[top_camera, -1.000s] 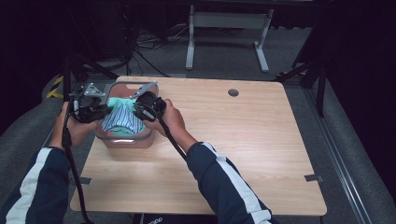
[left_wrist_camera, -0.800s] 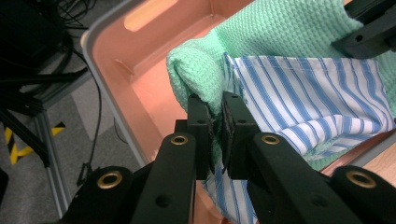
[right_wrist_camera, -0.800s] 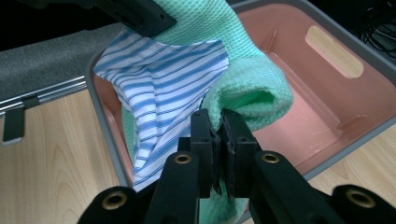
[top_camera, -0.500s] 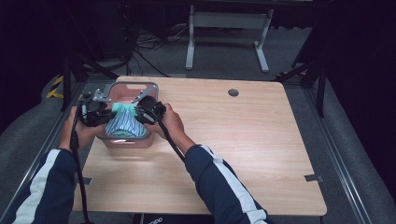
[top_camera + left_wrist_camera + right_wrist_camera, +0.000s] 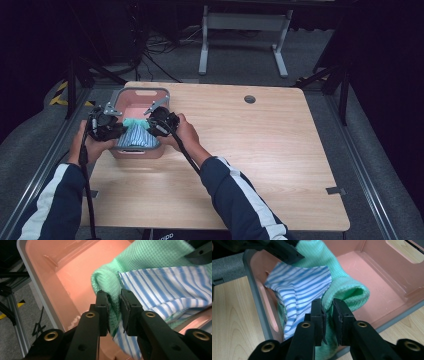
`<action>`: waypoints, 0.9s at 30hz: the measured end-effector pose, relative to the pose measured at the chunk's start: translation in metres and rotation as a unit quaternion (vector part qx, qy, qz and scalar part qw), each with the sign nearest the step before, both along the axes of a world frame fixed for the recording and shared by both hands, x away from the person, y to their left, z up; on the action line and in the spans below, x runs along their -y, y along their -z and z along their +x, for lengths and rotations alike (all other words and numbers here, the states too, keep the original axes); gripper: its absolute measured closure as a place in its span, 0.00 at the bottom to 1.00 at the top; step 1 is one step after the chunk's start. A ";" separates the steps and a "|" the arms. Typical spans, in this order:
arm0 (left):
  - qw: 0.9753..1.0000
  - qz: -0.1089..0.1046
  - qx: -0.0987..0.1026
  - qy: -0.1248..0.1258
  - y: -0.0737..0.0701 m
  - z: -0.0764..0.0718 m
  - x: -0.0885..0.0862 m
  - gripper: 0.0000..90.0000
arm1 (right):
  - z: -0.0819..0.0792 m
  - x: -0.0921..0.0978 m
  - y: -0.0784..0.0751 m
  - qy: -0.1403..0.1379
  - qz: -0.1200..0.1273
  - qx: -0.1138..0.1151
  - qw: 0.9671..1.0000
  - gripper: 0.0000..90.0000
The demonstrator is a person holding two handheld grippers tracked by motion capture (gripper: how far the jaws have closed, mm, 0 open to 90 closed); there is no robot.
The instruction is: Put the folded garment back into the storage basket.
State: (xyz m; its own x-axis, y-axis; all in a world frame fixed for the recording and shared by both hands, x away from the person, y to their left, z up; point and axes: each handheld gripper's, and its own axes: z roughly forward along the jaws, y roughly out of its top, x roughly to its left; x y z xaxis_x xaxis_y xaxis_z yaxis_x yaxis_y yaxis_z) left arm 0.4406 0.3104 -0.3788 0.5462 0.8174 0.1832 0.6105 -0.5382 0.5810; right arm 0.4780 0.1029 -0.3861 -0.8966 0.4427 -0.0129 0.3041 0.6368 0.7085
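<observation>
Cloths (image 5: 134,134) are hanging between the two grippers right over the pink basket (image 5: 142,95), which sits near the table's (image 5: 260,150) far left corner. It's a green waffle-weave cloth (image 5: 140,260) with a blue-striped cloth (image 5: 172,285) lying against it, and together they stretch side to side, so the long axis runs from one gripper to the other, across the near end of the basket.

Left gripper (image 5: 106,125) has its jaws pinched on the left end of the green cloth, you can see the fabric squeezed between the pads (image 5: 103,305) in the left gripper view. Right gripper (image 5: 159,121) is doing the same at the other end, jaws clamped on a fold of the green one (image 5: 342,287) with the striped one (image 5: 299,290) just beside.

Both hands are equally close, each holding its own end. The bundle already dips below the rim at the near wall, and the bare basket floor lies on the far side of it. So I'd guess the next move is just lowering straight down and a bit forward, then letting go
</observation>
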 end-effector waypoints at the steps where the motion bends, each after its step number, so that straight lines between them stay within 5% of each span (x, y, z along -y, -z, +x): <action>1: 1.000 -0.005 -0.003 0.000 0.000 0.000 -0.001 0.79 | 0.000 0.001 0.000 0.001 0.001 -0.002 1.000 0.85; 27: 0.998 -0.034 0.046 0.026 -0.018 -0.023 0.022 0.74 | -0.005 0.029 -0.015 0.013 -0.023 0.038 0.999 0.79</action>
State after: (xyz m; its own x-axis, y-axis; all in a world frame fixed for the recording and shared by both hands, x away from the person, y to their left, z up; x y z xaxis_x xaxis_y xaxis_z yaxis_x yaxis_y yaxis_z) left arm 0.4175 0.2887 -0.3611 0.5710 0.8012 0.1790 0.5262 -0.5246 0.6692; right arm 0.4732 0.0736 -0.3710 -0.8806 0.4629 -0.1009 0.2678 0.6621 0.6999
